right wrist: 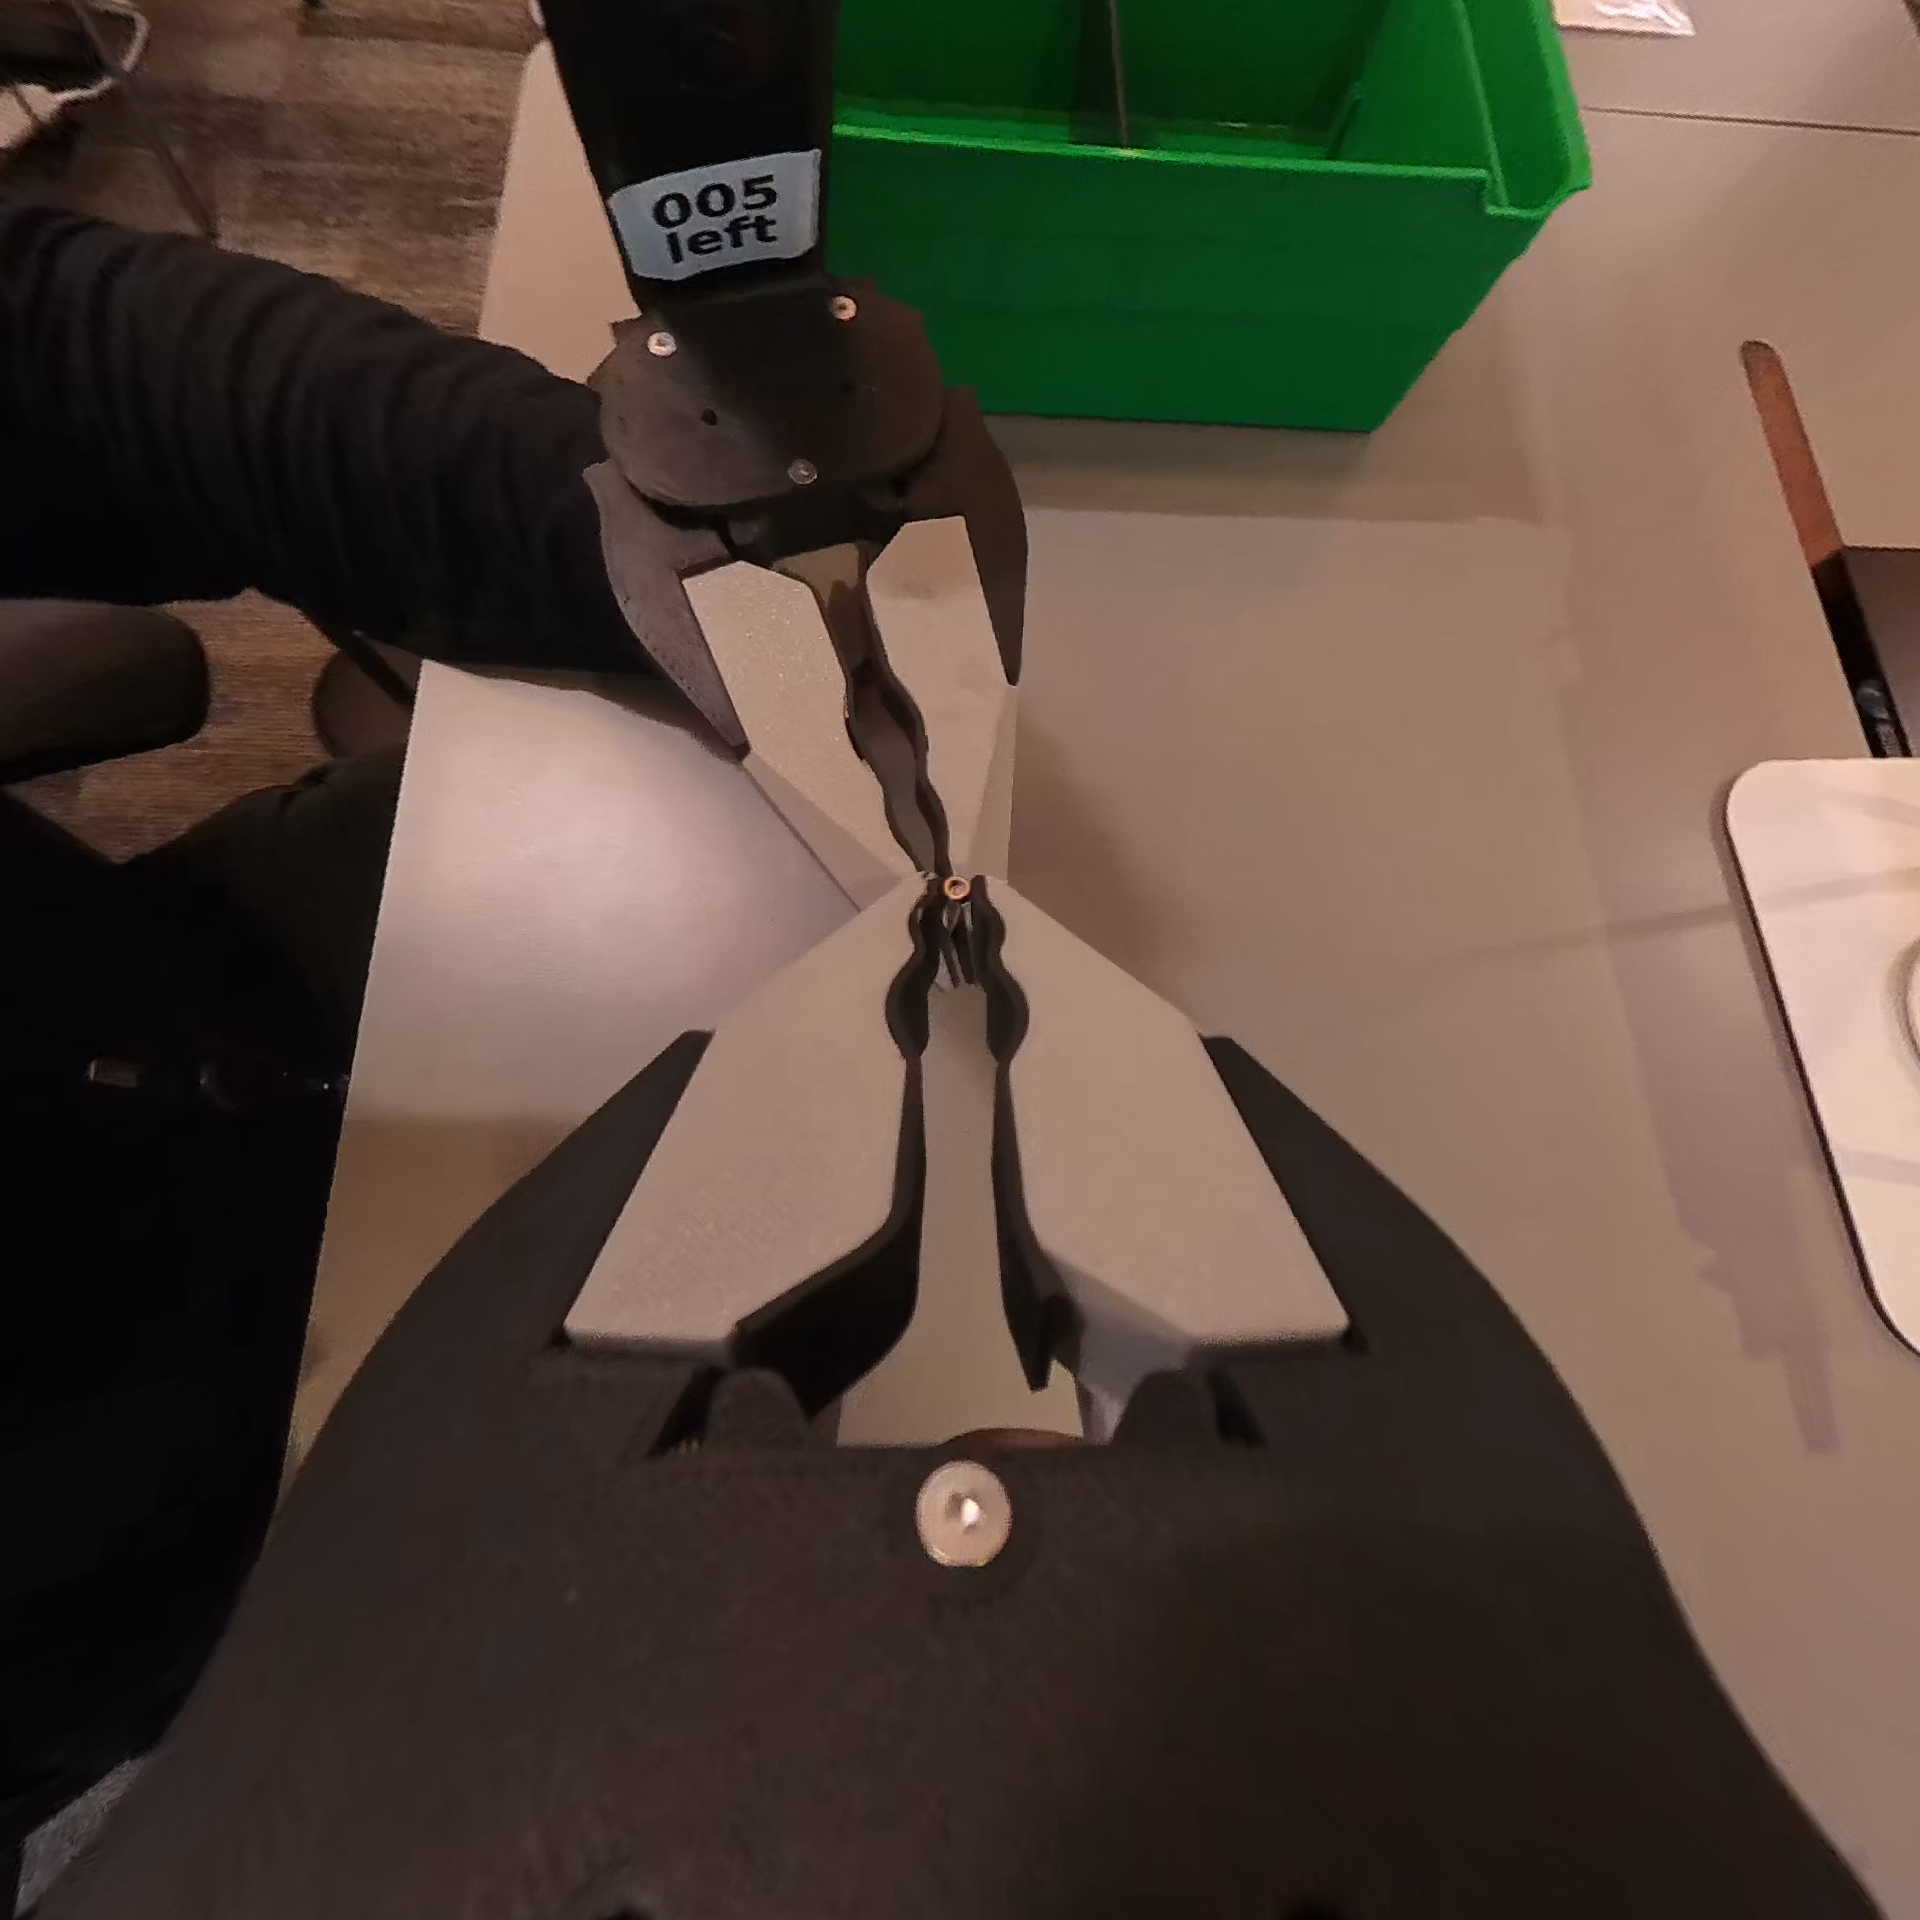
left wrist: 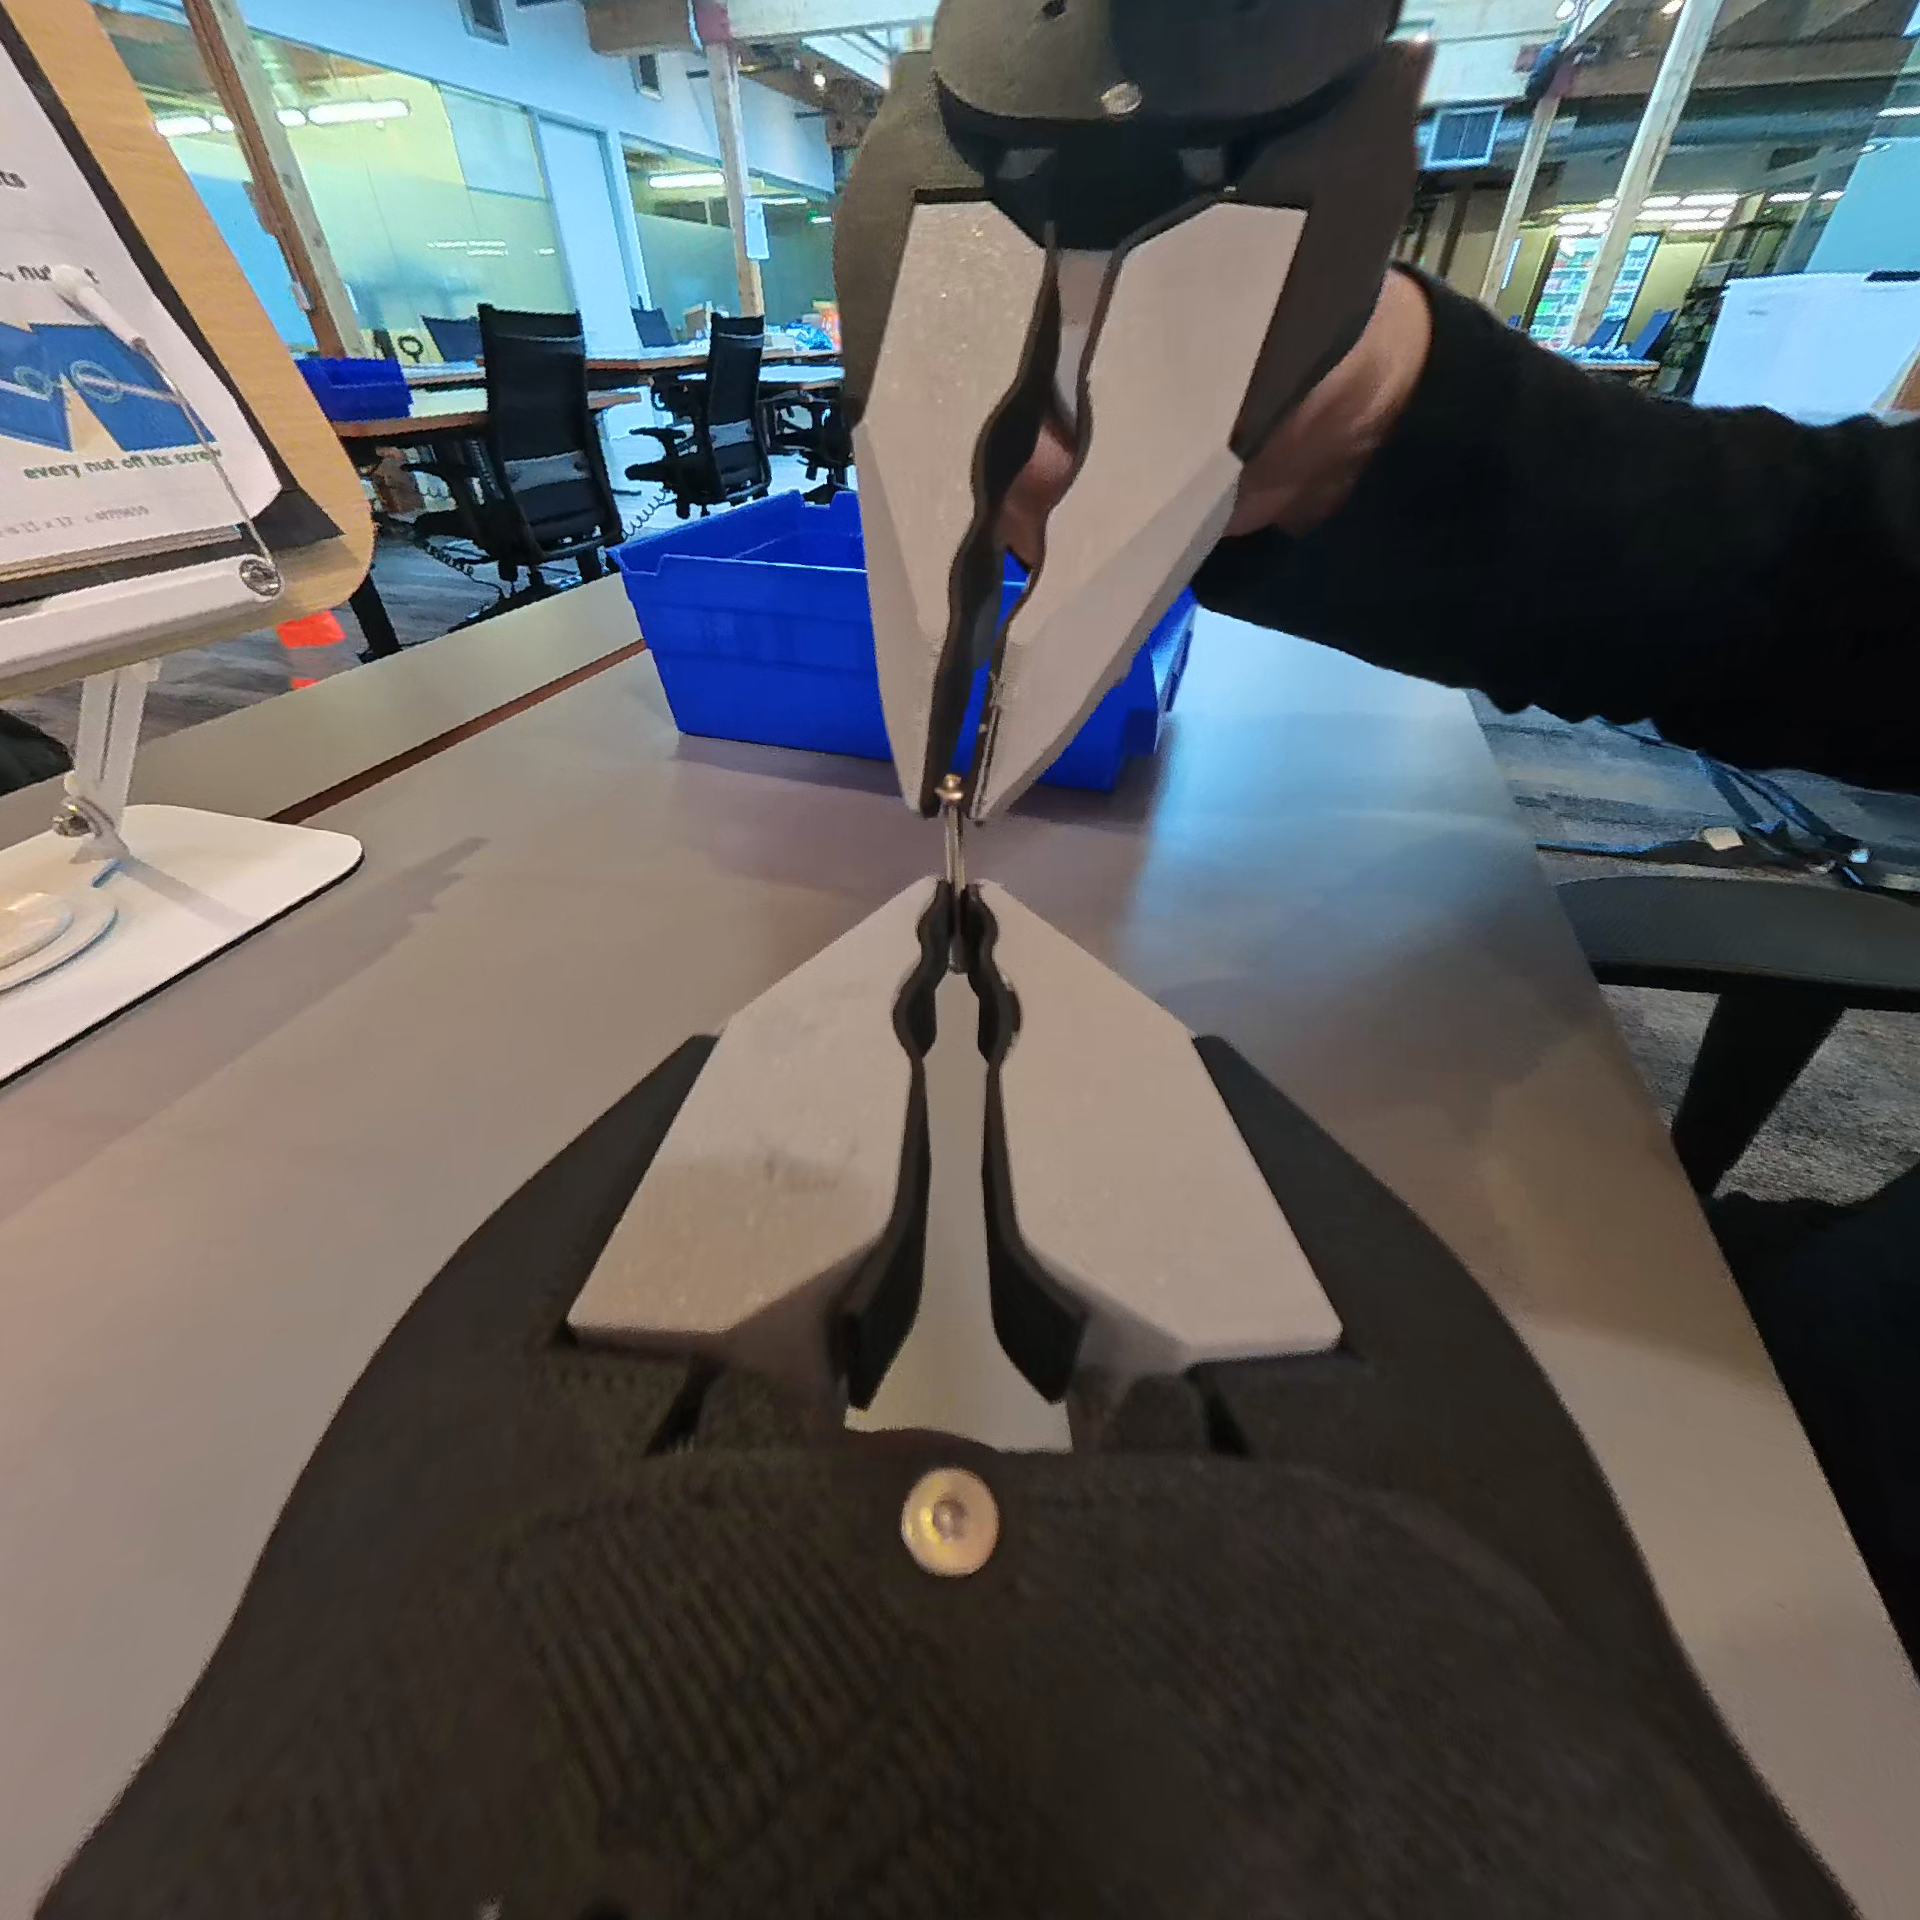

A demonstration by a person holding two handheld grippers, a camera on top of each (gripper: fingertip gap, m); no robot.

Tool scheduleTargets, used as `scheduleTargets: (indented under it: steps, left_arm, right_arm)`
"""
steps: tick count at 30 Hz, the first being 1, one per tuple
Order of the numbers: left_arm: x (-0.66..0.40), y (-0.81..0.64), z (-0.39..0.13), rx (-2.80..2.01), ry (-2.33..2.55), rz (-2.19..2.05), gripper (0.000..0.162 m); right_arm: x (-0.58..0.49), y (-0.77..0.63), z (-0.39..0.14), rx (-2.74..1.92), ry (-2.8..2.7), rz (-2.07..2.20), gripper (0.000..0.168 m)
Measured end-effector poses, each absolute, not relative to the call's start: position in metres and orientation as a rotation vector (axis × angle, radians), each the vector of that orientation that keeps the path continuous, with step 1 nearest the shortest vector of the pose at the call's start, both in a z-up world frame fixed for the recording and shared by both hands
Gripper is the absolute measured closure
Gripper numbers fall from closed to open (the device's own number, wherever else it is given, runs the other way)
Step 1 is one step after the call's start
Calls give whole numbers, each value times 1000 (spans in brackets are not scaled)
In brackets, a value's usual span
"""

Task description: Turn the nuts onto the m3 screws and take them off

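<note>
A thin M3 screw point(left wrist: 953, 847) hangs in the air above the grey table point(left wrist: 468, 987), between two grippers that meet tip to tip. My left gripper point(left wrist: 954, 902) is shut on the screw's lower end. My right gripper point(left wrist: 951, 805) comes down from above and is shut on a small nut point(left wrist: 948, 788) at the screw's upper end. In the right wrist view, my right gripper point(right wrist: 954, 909) pinches the small round nut point(right wrist: 954, 886), seen end-on. The left gripper point(right wrist: 940, 868) meets it from above.
A blue bin point(left wrist: 758, 644) stands behind the grippers. A green bin point(right wrist: 1143, 291) stands on the table on the other side. A document stand point(left wrist: 125, 416) with a white base point(left wrist: 208, 883) is at the left. A black-sleeved arm point(left wrist: 1558, 582) holds the right gripper. A chair point(left wrist: 1766, 935) is beside the table. My two grippers' fingertips are within a few centimetres of each other.
</note>
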State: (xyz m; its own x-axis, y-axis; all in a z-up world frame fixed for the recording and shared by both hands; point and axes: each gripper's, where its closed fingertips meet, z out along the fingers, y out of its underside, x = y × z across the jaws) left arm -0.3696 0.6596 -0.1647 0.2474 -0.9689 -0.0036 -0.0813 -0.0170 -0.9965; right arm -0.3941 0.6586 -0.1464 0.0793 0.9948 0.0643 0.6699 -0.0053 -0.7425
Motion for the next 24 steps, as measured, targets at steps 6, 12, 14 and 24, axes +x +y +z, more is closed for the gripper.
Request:
scheduleTargets:
  steps: [6,12,14,24]
  left_arm:
    - [-367,662,-166,-1397,1067,-941,162]
    - [-365,669,-175,-1450,1051,-882,162]
    - [-364,671,-177,-1471,1038,-876,162]
    - [-359,682,-200,-1602,1011,-782,162]
  right_arm:
    - [-391,660,-148,-1851,-1495,730,166]
    - [-389,667,-156,-1940,-1365,729,166]
    - [-388,670,-158,-1962,-1315,725,166]
    - [-379,682,-179,-2117,-1037,731,166]
